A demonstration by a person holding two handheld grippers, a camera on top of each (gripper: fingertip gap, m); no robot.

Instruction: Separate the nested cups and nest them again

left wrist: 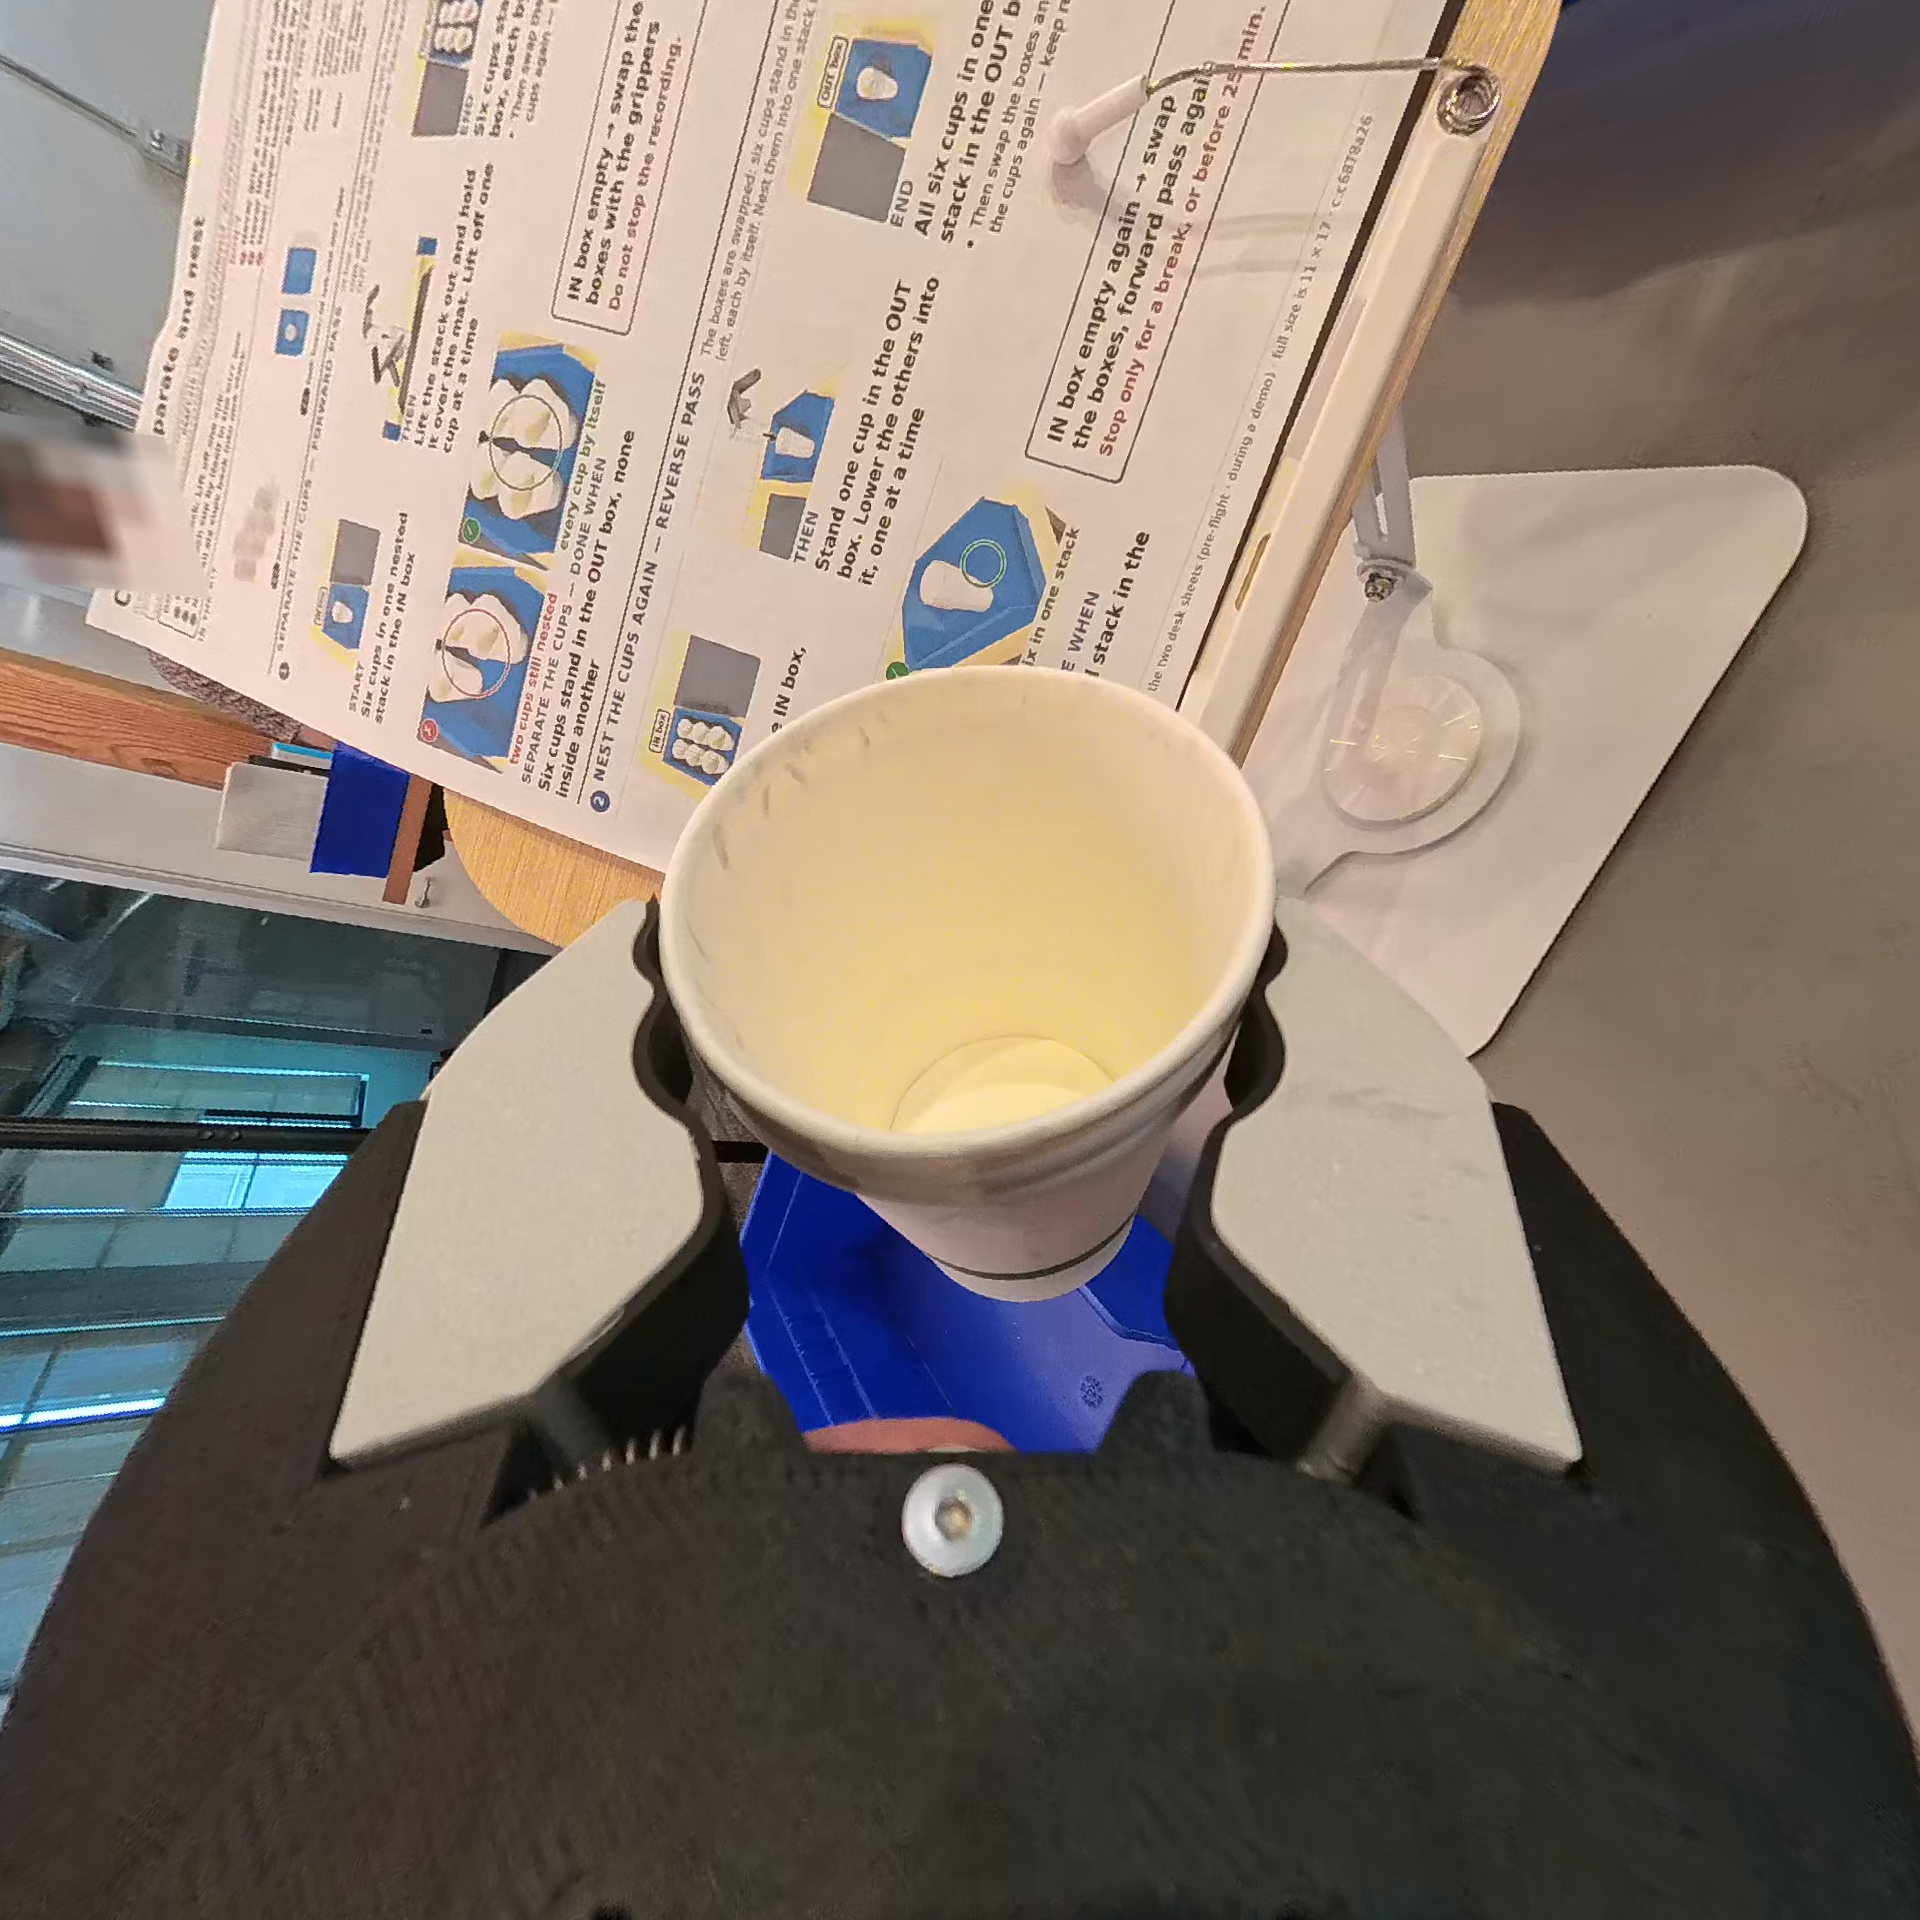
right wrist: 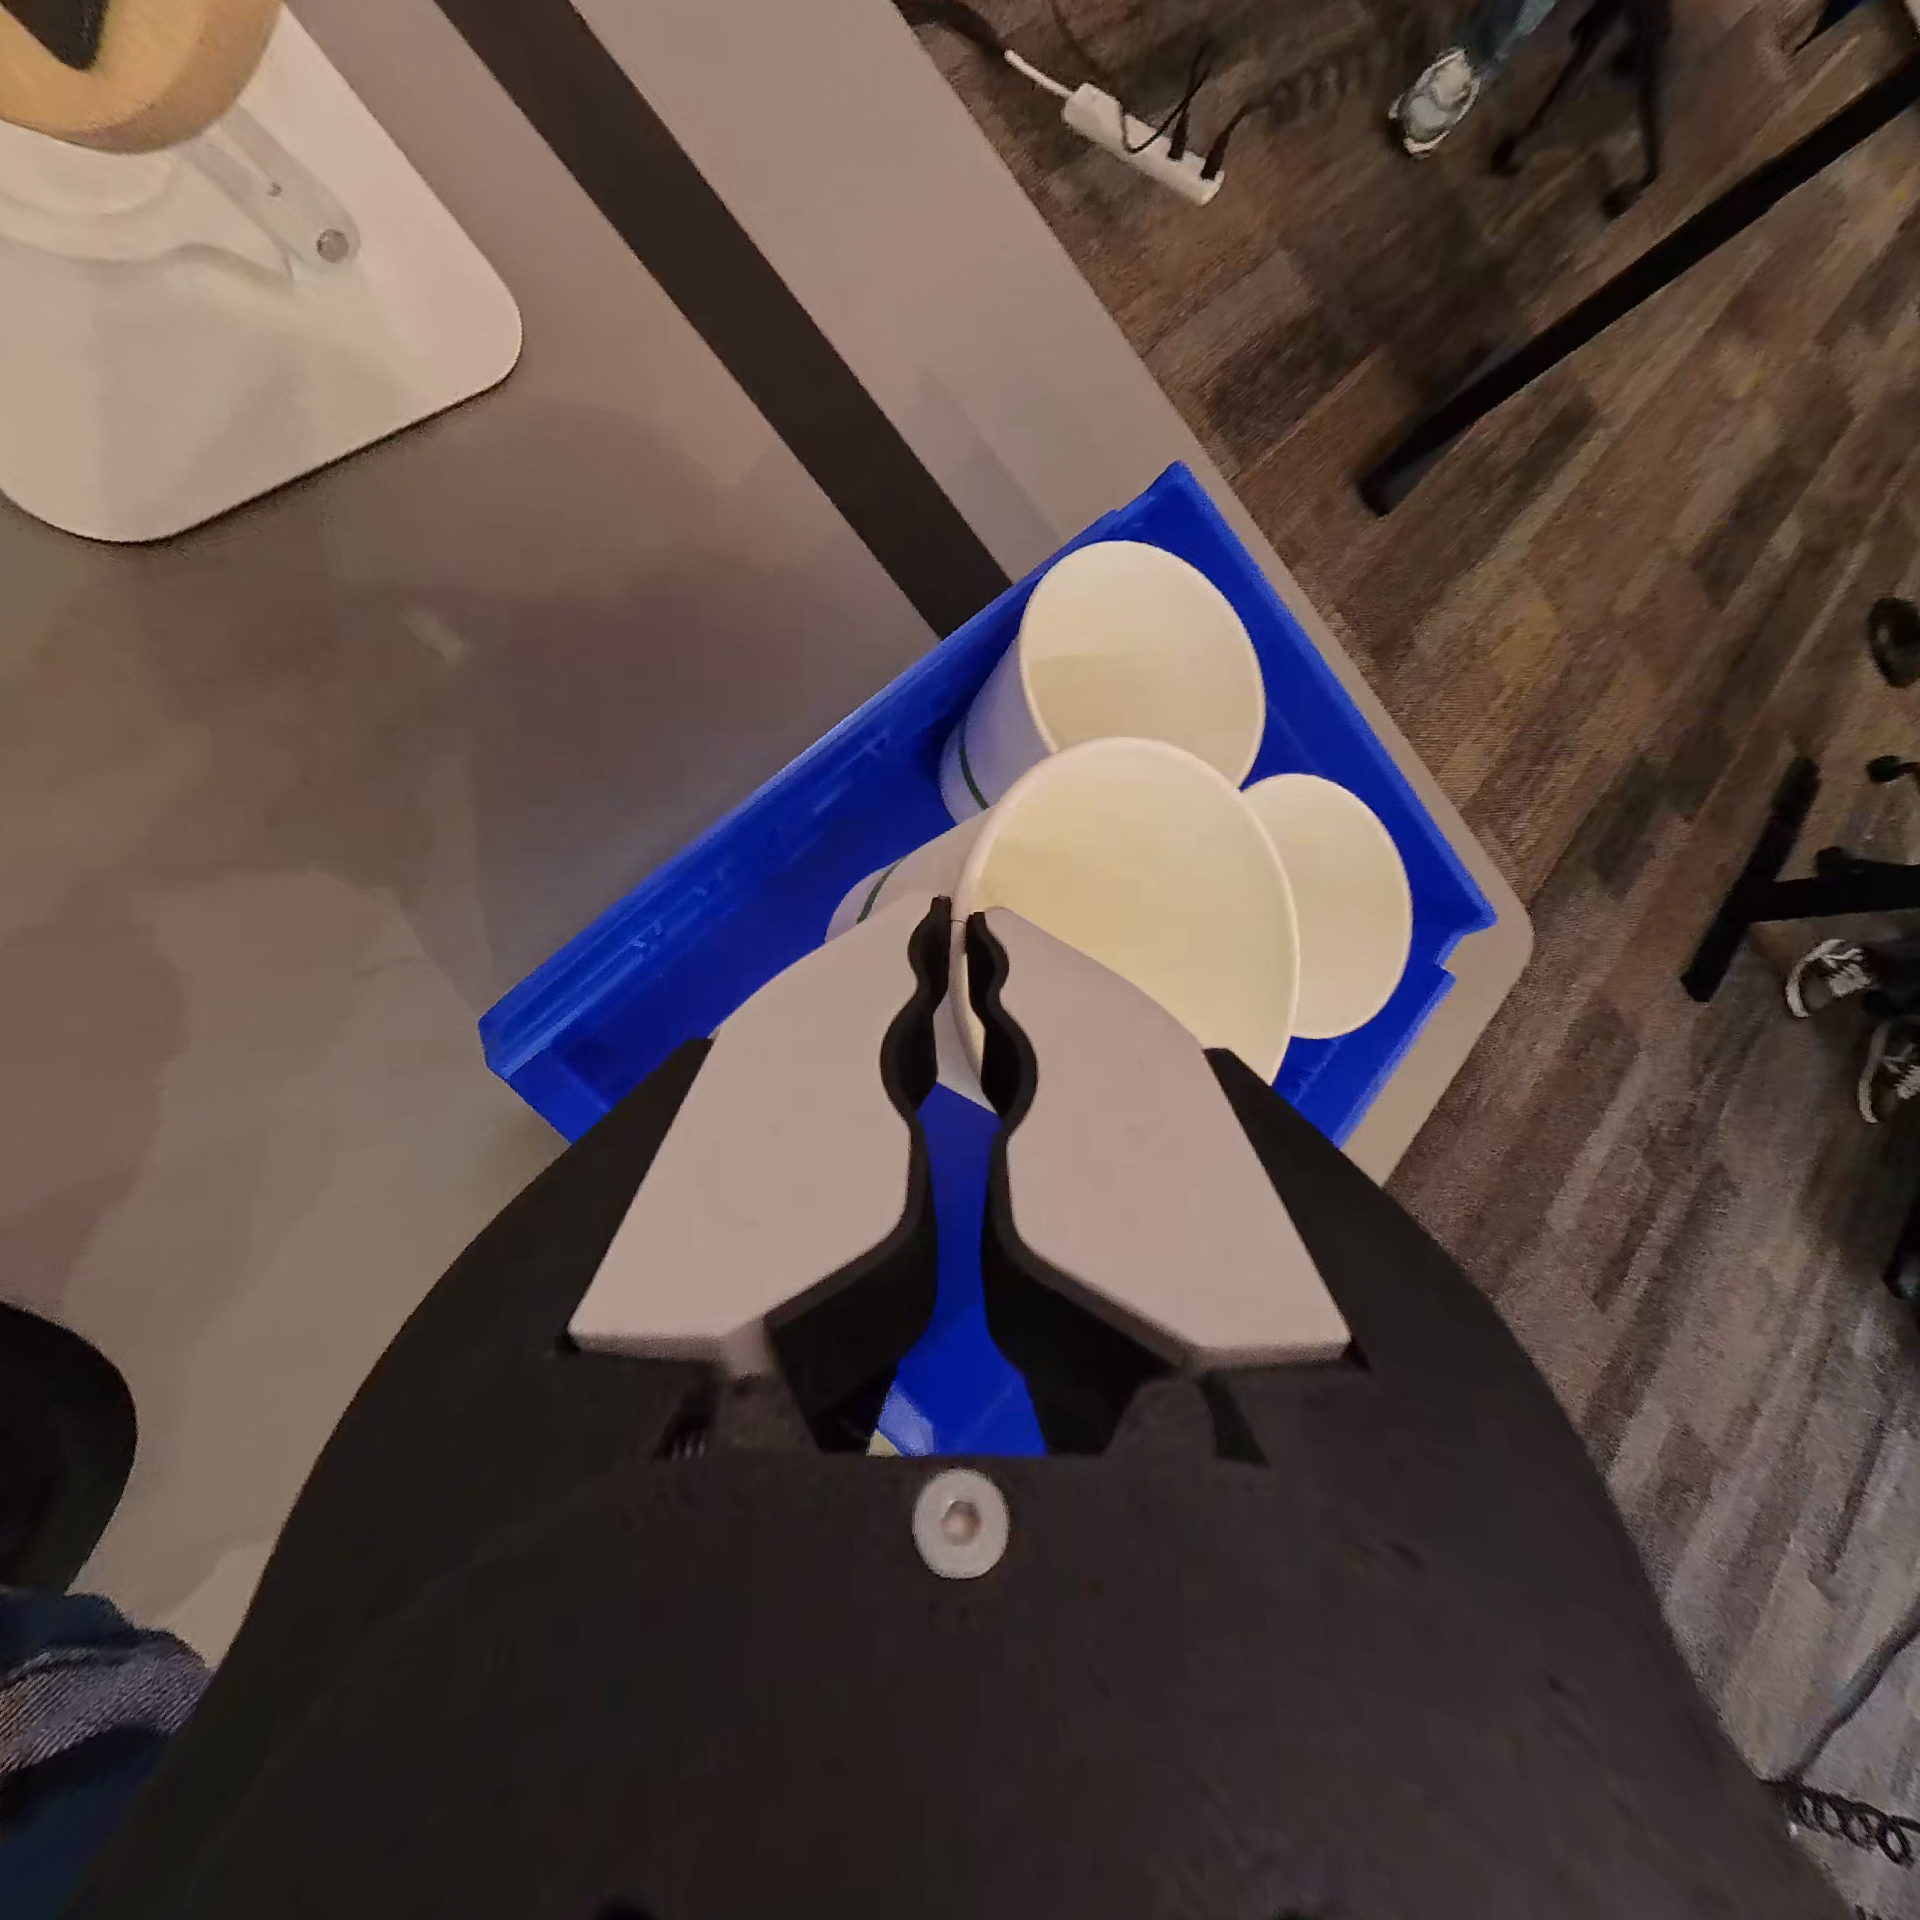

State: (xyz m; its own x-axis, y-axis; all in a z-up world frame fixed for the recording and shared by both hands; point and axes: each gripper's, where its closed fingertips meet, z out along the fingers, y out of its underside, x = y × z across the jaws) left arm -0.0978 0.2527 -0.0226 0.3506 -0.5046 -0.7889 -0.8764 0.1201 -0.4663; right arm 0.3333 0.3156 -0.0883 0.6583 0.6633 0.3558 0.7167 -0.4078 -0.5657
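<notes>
In the left wrist view we see our left gripper holding a white paper cup with its jaws spread wide. The two black pads sit against opposite sides of the cup just under its rim. The cup is tilted so that its mouth faces the camera, and we look straight down its pale yellow inside to the round bottom. Grey scuff marks run along the inner wall near the rim, and a thin dark ring circles the outside near the base. Below the cup we see part of a blue bin. Behind it stands a printed instruction sheet on a wooden board with a white stand base resting on the grey table.

In the right wrist view our right gripper has its jaws nearly together, pinching the wall of a second white cup at the rim, one finger inside and the other outside. This cup leans over a blue bin that sits at the table's corner, close to the edge. Two more white cups stand in that bin, one farther back and one to the right. We think a further cup base peeks out just left of the fingertips, though the fingers cover most of it. Beyond the table edge lies a wood-patterned floor.
</notes>
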